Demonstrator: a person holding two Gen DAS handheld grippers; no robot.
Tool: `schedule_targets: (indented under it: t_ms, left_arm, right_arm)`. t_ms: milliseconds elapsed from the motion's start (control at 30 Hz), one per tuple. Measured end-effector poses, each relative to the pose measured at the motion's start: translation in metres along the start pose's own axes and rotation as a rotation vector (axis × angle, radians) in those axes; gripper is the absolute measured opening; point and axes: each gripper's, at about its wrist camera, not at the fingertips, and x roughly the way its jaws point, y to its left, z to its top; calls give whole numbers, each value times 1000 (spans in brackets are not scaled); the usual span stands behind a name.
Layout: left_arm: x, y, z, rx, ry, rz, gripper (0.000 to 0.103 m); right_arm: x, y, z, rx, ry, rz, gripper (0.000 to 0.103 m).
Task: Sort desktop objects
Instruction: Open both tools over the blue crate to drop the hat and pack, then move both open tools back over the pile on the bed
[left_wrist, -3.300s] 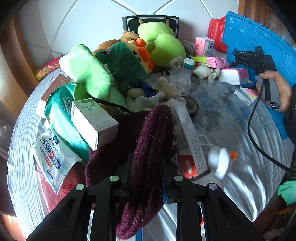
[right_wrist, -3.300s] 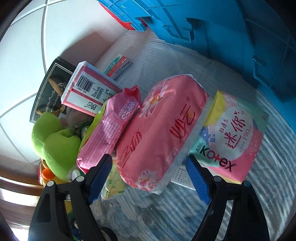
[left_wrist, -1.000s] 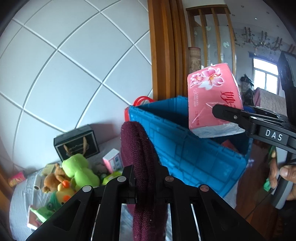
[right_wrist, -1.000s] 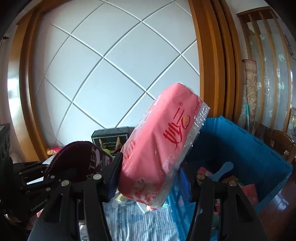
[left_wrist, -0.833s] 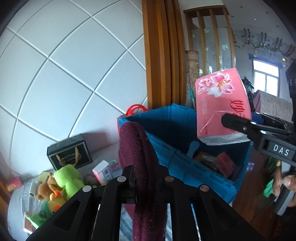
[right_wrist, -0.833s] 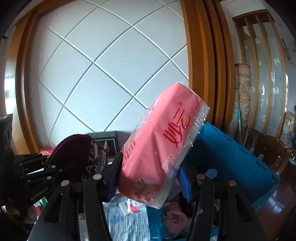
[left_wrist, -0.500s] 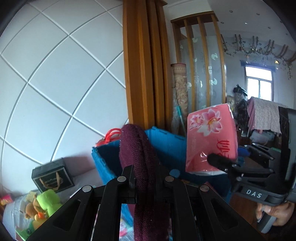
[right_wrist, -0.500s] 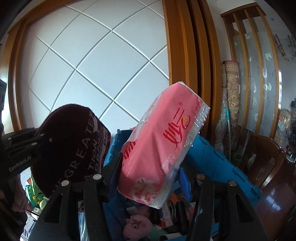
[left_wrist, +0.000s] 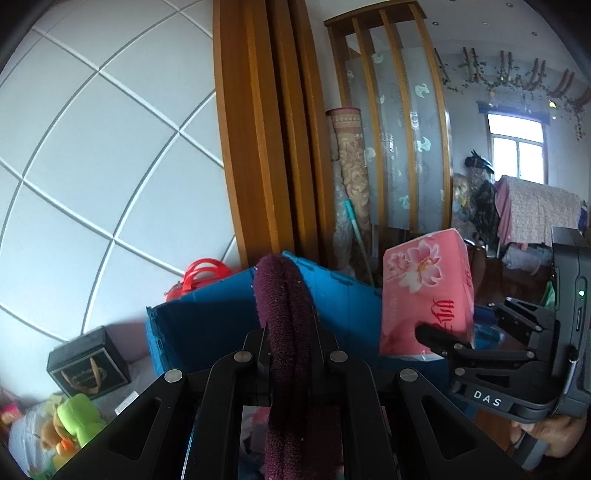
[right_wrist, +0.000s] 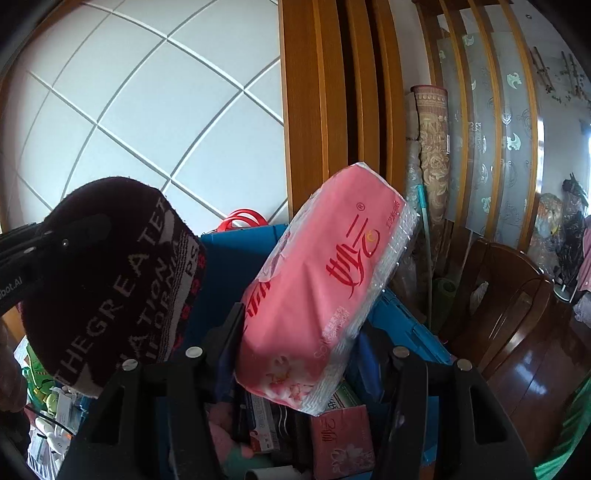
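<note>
My left gripper (left_wrist: 290, 341) is shut on a dark maroon knitted cloth (left_wrist: 286, 314) that stands up between its fingers. In the right wrist view the same cloth (right_wrist: 122, 280) shows white lettering at the left. My right gripper (right_wrist: 299, 339) is shut on a pink tissue pack (right_wrist: 325, 280), held tilted. From the left wrist view the pack (left_wrist: 424, 288) and right gripper (left_wrist: 469, 321) hang to the right. Both loads are over the open blue crate (right_wrist: 236, 258), whose far wall (left_wrist: 207, 325) lies just ahead.
Inside the crate lie a small pink pack (right_wrist: 340, 439) and other packets. A red handle (left_wrist: 199, 273) rises behind it. A black box (left_wrist: 88, 365) and green plush toy (left_wrist: 77, 417) sit on the table at left. A wooden chair (right_wrist: 517, 295) stands right. A hand (left_wrist: 546, 439) holds the right gripper.
Both grippers have swung right from the table toward the blue crate, still holding the cloth and the tissue pack. The crate's inside now shows beneath the right gripper.
</note>
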Motion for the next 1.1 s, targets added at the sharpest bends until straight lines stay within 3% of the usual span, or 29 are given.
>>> schedule_targets:
  t_ms: [333,400,433,533,1100]
  left_arm:
    - [30,-1,-5,-14,80,50,11]
    - [35,1,-6,-21,106,61,14]
    - [36,1,-7,-24,114,65,23]
    - [32,3,-9,-33,83,91,79]
    - [-2,17,-24,-53,69,173,80]
  right_arm:
    - [24,-17,4,33,36,-19,55]
    - [29,-19,8,49,39,-7,59]
    - [32,-21,11,58,45,1,60]
    - [34,-20,17,74,39,10,61]
    - [-24,14,15,81,-79,121,72]
